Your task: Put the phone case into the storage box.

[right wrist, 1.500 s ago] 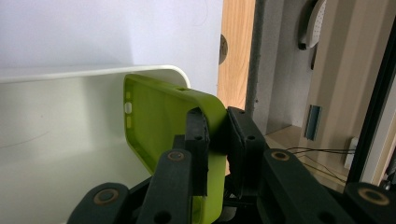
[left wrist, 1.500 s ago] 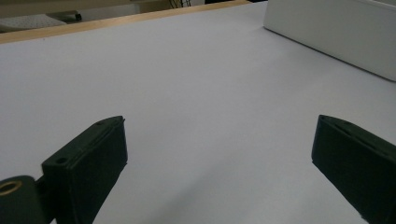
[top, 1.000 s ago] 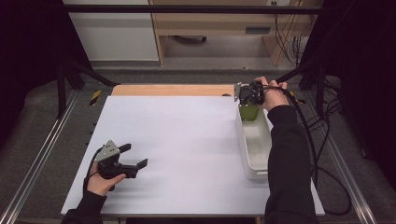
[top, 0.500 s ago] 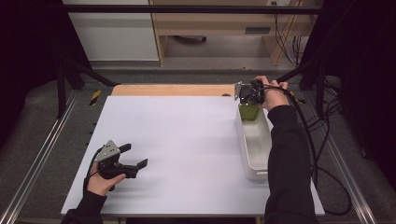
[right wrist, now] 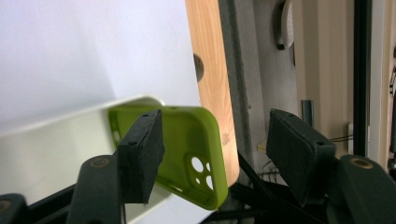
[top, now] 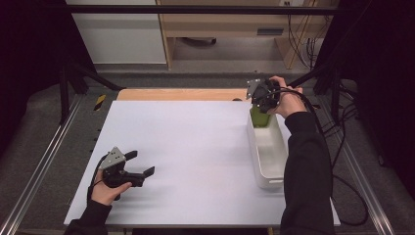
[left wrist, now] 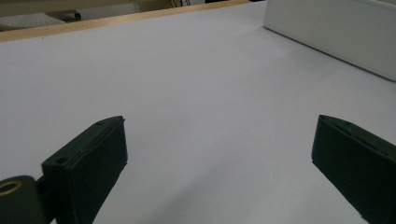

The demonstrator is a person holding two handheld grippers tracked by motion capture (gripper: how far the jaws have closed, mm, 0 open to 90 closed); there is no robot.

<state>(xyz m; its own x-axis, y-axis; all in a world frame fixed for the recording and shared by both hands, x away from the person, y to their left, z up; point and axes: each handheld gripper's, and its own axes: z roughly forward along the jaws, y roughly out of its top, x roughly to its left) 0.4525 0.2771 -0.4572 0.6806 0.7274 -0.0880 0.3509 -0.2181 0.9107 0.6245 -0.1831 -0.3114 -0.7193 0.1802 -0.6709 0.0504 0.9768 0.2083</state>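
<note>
A lime-green phone case [right wrist: 187, 149] leans tilted against the far end of a white tray [right wrist: 56, 149], its camera holes showing. My right gripper [right wrist: 217, 128] hangs over that end with the case between its jaws. The jaws have just been opening. One pad stands in front of the case and the other is well clear of it, so neither presses on it. From above, the right gripper [top: 258, 106] sits just over the case [top: 260, 119] in the tray [top: 268, 178]. My left gripper [top: 142, 163] rests open on the white table at the near left, with nothing between its jaws [left wrist: 219, 140].
The white table top [top: 195, 147] has a wooden strip [top: 181, 94] along its far edge. The tray's side wall [left wrist: 336, 28] lies ahead of the left gripper. Metal rails run along both table sides, and cables hang at the right.
Both hands keep their places and the green case stays at the tray's far end. No clear difference shows from above.
</note>
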